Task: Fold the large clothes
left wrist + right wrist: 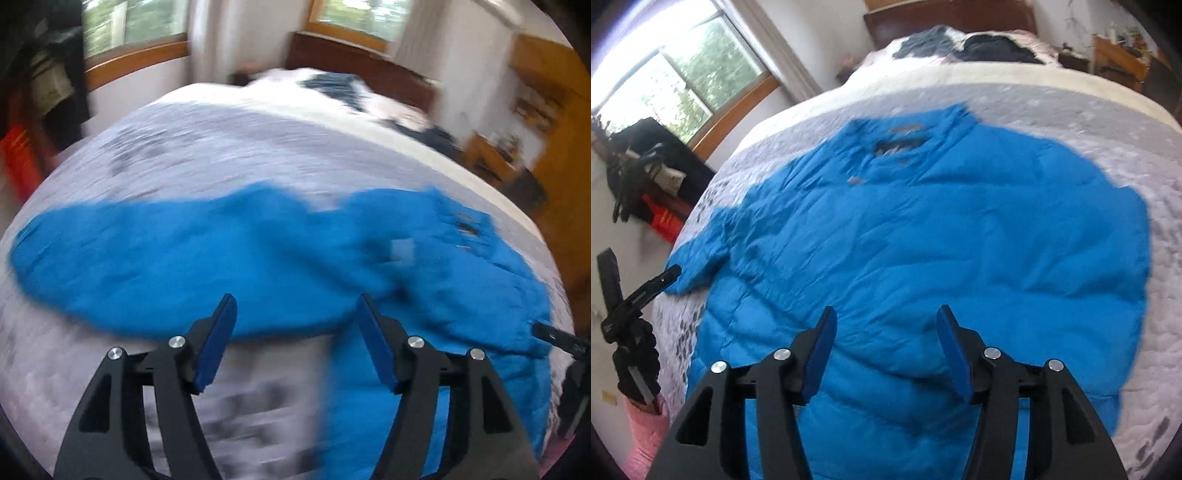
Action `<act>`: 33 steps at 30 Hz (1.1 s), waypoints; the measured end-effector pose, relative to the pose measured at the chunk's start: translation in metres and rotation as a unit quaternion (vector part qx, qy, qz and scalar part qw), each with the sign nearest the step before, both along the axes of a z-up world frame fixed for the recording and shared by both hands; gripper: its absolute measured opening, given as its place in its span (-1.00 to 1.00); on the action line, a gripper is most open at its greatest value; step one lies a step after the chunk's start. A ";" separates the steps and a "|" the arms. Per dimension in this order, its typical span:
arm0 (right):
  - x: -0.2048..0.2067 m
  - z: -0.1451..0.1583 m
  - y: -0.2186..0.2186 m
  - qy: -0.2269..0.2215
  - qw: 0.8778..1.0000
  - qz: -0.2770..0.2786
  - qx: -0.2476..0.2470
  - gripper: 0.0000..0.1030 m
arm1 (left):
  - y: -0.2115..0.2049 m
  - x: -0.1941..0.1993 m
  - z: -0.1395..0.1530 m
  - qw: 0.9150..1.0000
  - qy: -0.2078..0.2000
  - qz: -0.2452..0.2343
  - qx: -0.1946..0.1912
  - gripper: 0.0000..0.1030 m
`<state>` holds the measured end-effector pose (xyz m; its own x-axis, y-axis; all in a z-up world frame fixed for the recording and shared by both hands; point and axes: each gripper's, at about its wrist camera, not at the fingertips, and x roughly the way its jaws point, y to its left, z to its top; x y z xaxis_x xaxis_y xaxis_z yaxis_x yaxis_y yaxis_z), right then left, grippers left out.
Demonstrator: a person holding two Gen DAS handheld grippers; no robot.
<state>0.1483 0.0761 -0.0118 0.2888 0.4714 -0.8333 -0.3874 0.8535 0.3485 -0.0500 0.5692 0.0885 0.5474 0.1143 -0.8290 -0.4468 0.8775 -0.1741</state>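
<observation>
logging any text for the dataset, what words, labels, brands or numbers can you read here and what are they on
No text can be read.
Bright blue puffy quilted jacket: the dark patch inside the collar and the small pale tag below it are too blurred to read.
Black arm of the left hand-held gripper: faint pale markings, too small to read.
Red box beside the bed: no legible print.

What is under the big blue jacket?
The blue jacket lies spread on a grey patterned bedspread. Whatever the jacket covers, and its underside, can't be seen.
</observation>
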 end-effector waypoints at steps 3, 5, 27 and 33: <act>-0.002 -0.006 0.010 -0.004 1.000 0.007 -0.015 0.10 | 0.051 -0.034 -0.016 0.997 0.020 0.065 -0.020 0.30; 0.000 -0.008 0.014 -0.006 1.000 0.008 -0.019 0.10 | 0.084 -0.053 -0.026 0.993 0.020 0.104 -0.048 0.30; 0.013 -0.022 0.002 -0.018 1.000 -0.012 -0.010 0.10 | 0.189 -0.028 -0.045 0.963 -0.047 0.234 -0.126 -0.59; 0.011 -0.016 -0.003 -0.019 1.000 -0.016 -0.013 0.10 | 0.160 -0.025 -0.007 0.973 -0.079 0.204 -0.067 -0.87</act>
